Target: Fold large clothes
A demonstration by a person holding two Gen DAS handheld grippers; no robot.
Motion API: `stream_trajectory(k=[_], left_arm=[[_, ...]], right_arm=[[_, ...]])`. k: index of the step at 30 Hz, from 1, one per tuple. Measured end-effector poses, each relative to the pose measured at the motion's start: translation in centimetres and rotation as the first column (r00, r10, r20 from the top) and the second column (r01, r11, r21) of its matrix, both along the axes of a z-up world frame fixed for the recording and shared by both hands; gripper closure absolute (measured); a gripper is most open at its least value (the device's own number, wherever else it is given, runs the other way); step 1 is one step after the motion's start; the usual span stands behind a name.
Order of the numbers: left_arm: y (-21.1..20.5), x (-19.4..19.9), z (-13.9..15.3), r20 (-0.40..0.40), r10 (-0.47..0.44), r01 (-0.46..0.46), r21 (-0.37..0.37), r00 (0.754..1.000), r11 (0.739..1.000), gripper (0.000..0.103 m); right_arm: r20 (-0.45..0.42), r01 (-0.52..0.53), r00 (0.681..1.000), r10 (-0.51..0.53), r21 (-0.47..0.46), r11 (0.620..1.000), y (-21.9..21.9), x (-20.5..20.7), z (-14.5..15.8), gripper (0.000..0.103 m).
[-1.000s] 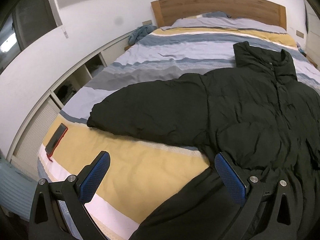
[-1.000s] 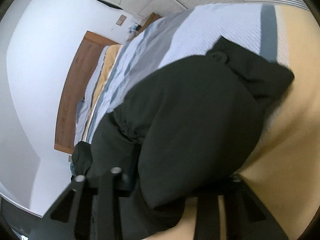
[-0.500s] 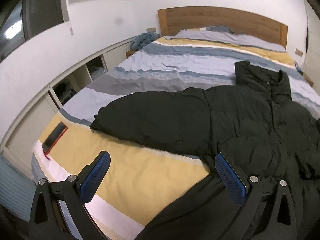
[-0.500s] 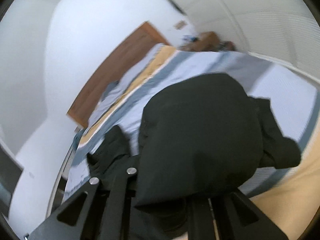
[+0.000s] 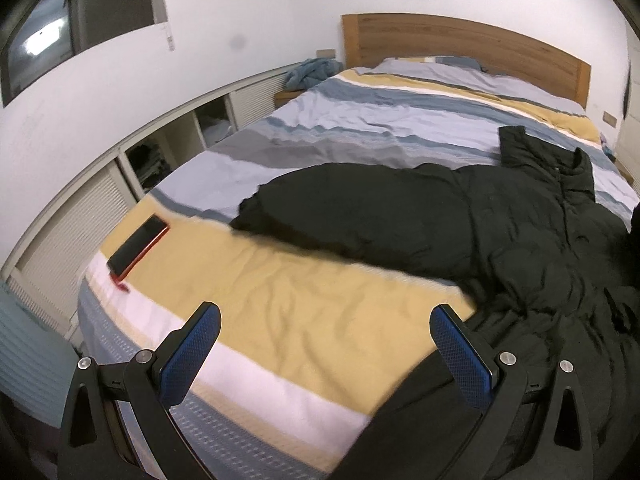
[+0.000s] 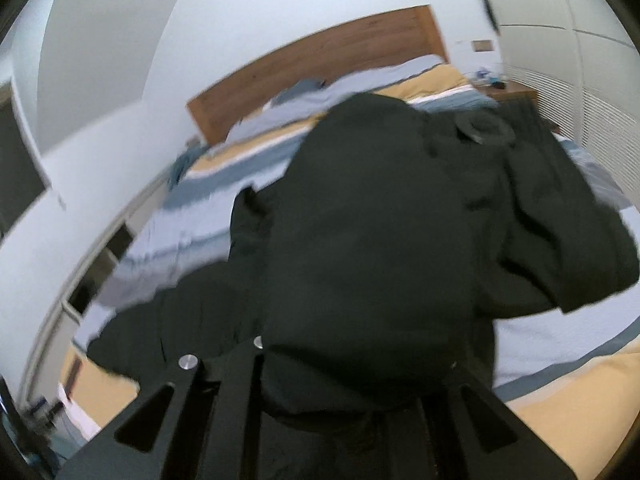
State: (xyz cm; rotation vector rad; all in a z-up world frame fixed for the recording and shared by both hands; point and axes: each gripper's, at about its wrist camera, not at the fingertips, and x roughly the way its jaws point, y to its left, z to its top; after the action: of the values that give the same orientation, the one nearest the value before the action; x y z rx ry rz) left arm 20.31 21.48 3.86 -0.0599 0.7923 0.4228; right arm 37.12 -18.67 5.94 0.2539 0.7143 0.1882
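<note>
A large black puffer jacket (image 5: 460,216) lies spread on the striped bed (image 5: 280,320), collar toward the headboard, one sleeve stretched to the left. My left gripper (image 5: 326,330) is open and empty, hovering over the yellow stripe near the foot of the bed, its right finger beside the jacket's hem. My right gripper (image 6: 340,364) is shut on a thick fold of the jacket (image 6: 372,240), lifted above the bed; the fabric drapes over the fingers and hides them.
A red-cased phone (image 5: 138,246) lies near the bed's left corner. Low cabinets with open cubbies (image 5: 160,160) run along the left wall. A wooden headboard (image 5: 460,46) is at the far end, and a blue cloth heap (image 5: 312,72) sits beside it.
My right gripper has swung round with the jacket fold, raising and turning it toward the headboard. My left gripper has drawn back slightly toward the foot of the bed, still open.
</note>
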Motion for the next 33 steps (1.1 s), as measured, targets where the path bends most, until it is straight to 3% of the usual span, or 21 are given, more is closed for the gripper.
stream_trajectory(k=[7, 8, 10, 13, 16, 20, 28, 33], left_arm=[[2.6, -2.3, 0.2, 0.004, 0.042, -0.042, -0.008, 0.999, 0.999, 0.001], [2.8, -2.7, 0.3, 0.006, 0.044, -0.044, -0.009, 0.999, 0.999, 0.001], [2.9, -3.3, 0.5, 0.011, 0.046, -0.046, -0.008, 0.999, 0.999, 0.001], [2.8, -4.1, 1.1, 0.023, 0.045, -0.045, 0.005, 0.999, 0.999, 0.001], [2.7, -4.7, 1.8, 0.040, 0.021, -0.021, -0.006, 0.999, 1.000, 0.001], [2.2, -5.1, 2.6, 0.043, -0.002, 0.003, -0.004, 0.999, 1.000, 0.001], [3.0, -2.6, 3.5, 0.021, -0.018, 0.020, -0.094, 1.000, 0.995, 0.001], [5.5, 0.8, 1.3, -0.016, 0.004, -0.007, -0.191, 1.000, 0.982, 0.001]], right_arm=[[-0.110, -0.091, 0.991, 0.078, -0.115, 0.989, 6.2, -2.0, -5.5, 0.086], [-0.123, -0.100, 0.989, 0.085, -0.122, 0.987, 6.7, -2.2, -6.1, 0.082], [-0.164, -0.128, 0.981, 0.107, -0.122, 0.984, 7.9, -2.7, -7.3, 0.062], [-0.182, -0.186, 0.971, 0.157, -0.155, 0.970, 10.2, -3.8, -7.8, 0.047], [-0.184, -0.217, 0.965, 0.188, -0.156, 0.964, 11.6, -5.0, -7.5, 0.044], [-0.191, -0.248, 0.956, 0.223, -0.122, 0.961, 10.2, -7.1, -6.9, 0.044], [-0.153, -0.246, 0.961, 0.231, -0.084, 0.966, 7.5, -8.7, -3.6, 0.044], [-0.126, -0.213, 0.971, 0.202, -0.079, 0.974, 7.1, -8.7, -2.5, 0.044]])
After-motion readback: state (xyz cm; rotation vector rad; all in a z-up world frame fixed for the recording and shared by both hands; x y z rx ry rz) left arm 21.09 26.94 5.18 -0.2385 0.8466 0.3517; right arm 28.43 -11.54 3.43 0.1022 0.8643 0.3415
